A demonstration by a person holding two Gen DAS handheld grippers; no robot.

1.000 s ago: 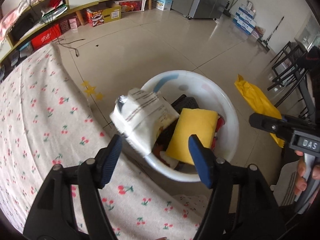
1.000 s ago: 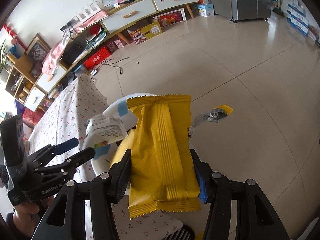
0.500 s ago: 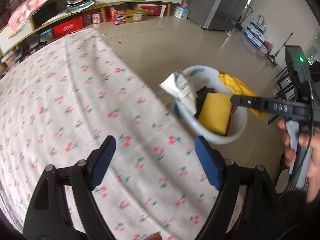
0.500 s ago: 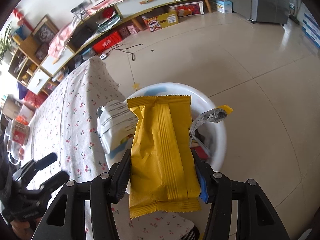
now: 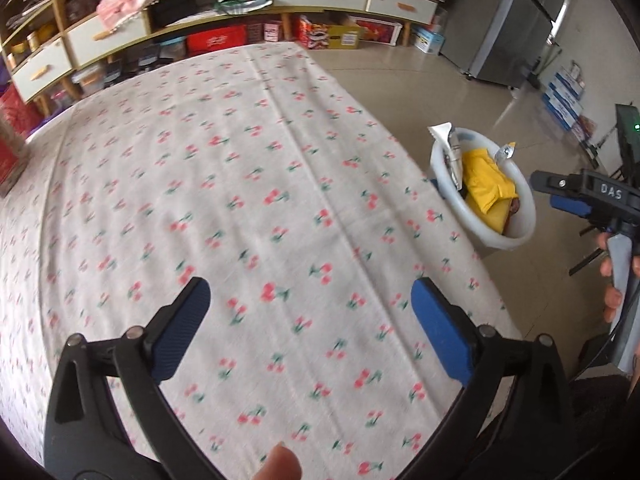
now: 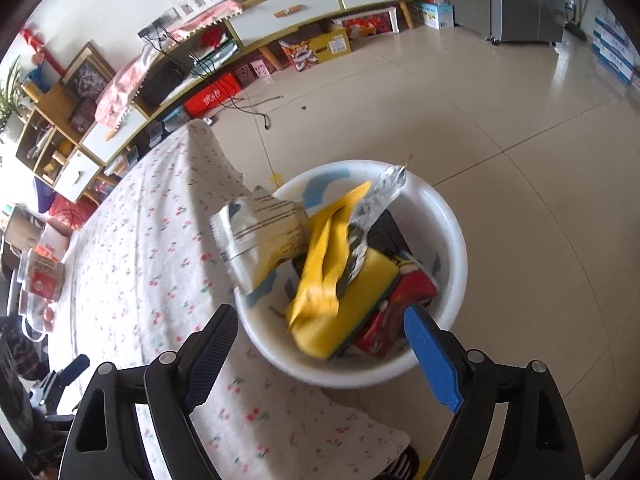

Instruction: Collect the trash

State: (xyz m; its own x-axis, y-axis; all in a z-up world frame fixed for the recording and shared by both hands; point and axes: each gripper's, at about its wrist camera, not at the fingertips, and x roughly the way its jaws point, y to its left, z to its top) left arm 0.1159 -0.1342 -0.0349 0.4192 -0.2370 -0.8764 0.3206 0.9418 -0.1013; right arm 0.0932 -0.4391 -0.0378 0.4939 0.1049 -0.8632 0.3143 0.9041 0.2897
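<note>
A white basin [image 6: 448, 240] stands on the floor by the table edge and holds trash. A yellow wrapper [image 6: 324, 260] lies in it, blurred, across a yellow sponge [image 6: 360, 292], beside a silver-white packet [image 6: 260, 236] and a red packet [image 6: 404, 300]. My right gripper [image 6: 320, 356] is open and empty just above the basin's near rim. My left gripper [image 5: 310, 330] is open and empty over the cherry-print tablecloth [image 5: 240, 200]. The basin [image 5: 520, 224] shows at right in the left wrist view, with the right gripper [image 5: 576, 196] beside it.
A low shelf unit with drawers and boxes [image 6: 280, 32] lines the far wall. A steel fridge [image 5: 516, 20] stands at the back right. A jar and a red box [image 6: 40, 284] sit at the table's far left. Tiled floor [image 6: 500, 120] surrounds the basin.
My right gripper opened and the yellow wrapper dropped into the basin. My left gripper pulled back from the basin over the tablecloth.
</note>
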